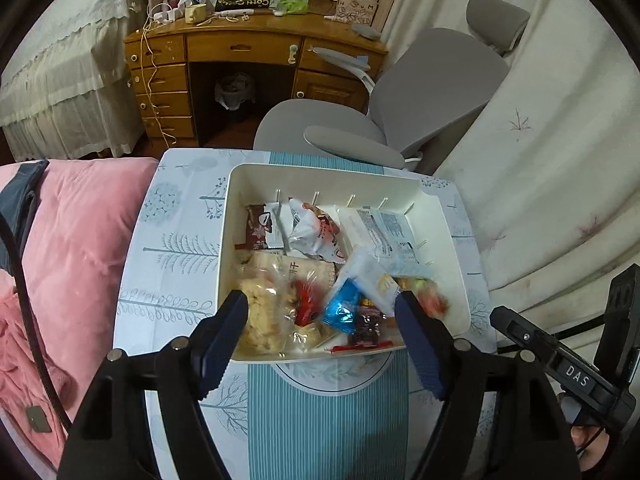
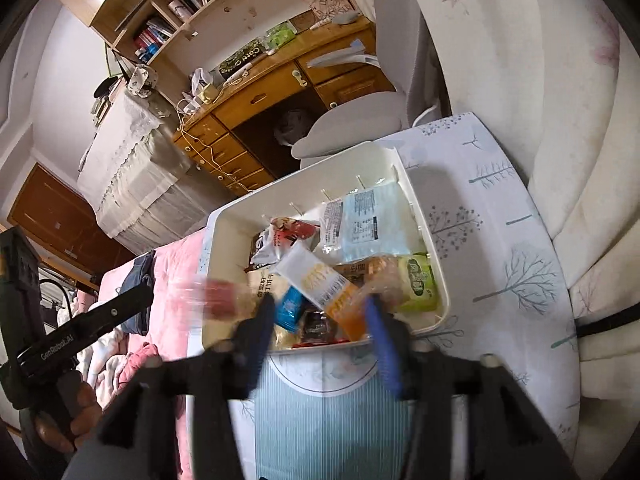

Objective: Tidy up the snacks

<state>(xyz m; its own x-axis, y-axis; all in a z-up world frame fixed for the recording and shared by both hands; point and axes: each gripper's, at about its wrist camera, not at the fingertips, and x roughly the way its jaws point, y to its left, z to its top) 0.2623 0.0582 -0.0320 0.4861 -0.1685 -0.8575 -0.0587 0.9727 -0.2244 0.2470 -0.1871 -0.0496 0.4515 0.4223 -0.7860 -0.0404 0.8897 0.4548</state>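
A white bin (image 1: 320,182) (image 2: 224,256) full of snack packets stands on a small table (image 1: 176,240) with a tree-print cloth. In it lie a clear bag of pale pastry (image 1: 260,316), a blue packet (image 1: 340,308), a white-and-red packet (image 1: 316,232) and a pale blue labelled packet (image 2: 368,224). A white-orange packet (image 2: 320,284) and a green one (image 2: 420,284) lie there too. My left gripper (image 1: 320,300) hangs open above the bin's near edge, holding nothing. My right gripper (image 2: 320,300), blurred, is open above the same edge. A blurred red packet (image 2: 218,296) shows beside its left finger.
A pink quilt (image 1: 72,240) lies left of the table. A grey office chair (image 1: 420,92) stands behind it, before a wooden desk (image 1: 240,48). White draped fabric (image 1: 540,160) fills the right. The other gripper's body shows at each view's edge.
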